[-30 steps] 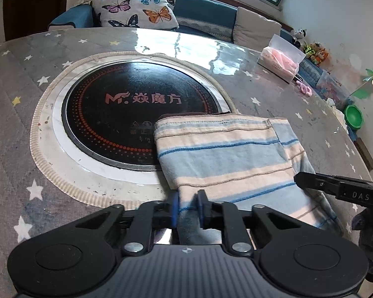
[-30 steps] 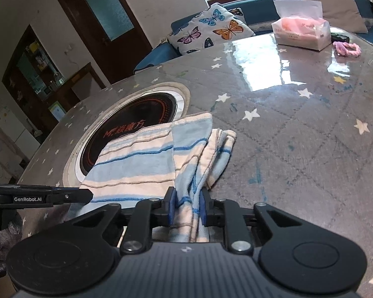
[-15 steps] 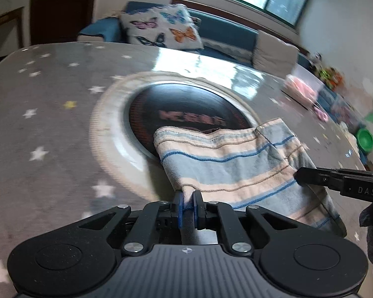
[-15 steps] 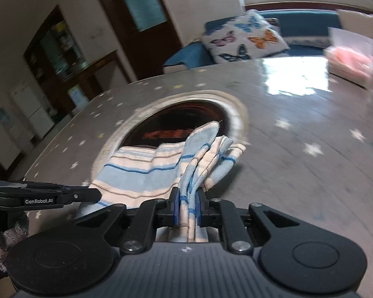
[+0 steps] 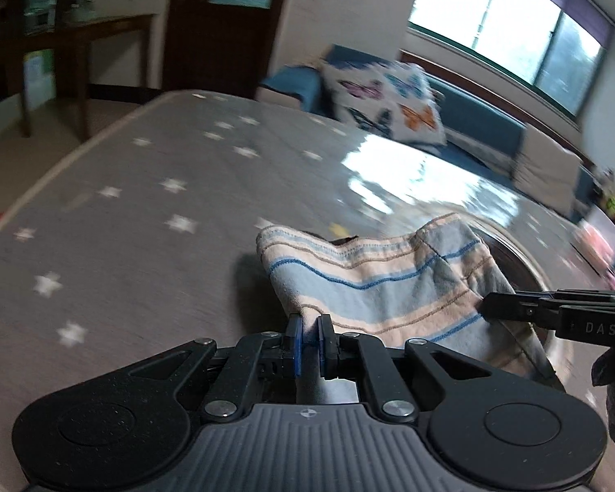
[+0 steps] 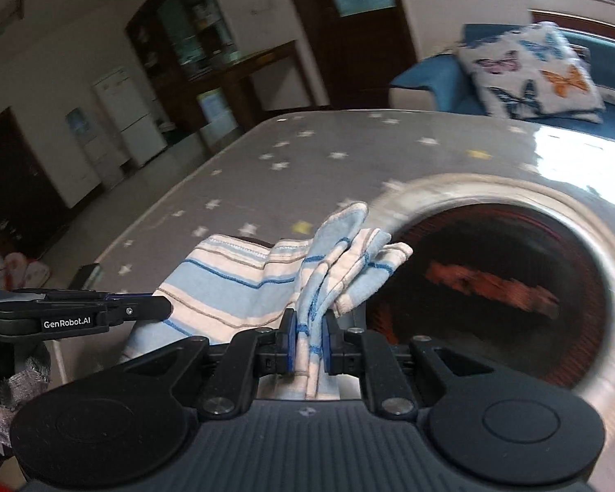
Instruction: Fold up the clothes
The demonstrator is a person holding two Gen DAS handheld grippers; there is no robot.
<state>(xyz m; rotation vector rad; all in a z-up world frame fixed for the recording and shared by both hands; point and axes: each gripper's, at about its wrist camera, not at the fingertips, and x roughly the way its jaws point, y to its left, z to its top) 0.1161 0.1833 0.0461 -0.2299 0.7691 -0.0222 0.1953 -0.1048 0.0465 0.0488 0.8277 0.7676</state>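
Note:
A striped garment in light blue, cream and dark blue hangs between my two grippers above the grey star-patterned table. My left gripper is shut on its near left edge. My right gripper is shut on a bunched, folded part of the same garment. The right gripper also shows at the right of the left wrist view, and the left gripper at the left of the right wrist view. Both views are motion-blurred.
A round black cooktop with a pale ring sits in the table, right of the garment. A sofa with a butterfly cushion stands behind the table. The table's left edge drops to the floor. A dark cabinet stands at the back.
Both grippers have lifted the garment and carried it left, off the cooktop and over the bare starred cloth. Both stay shut on it.

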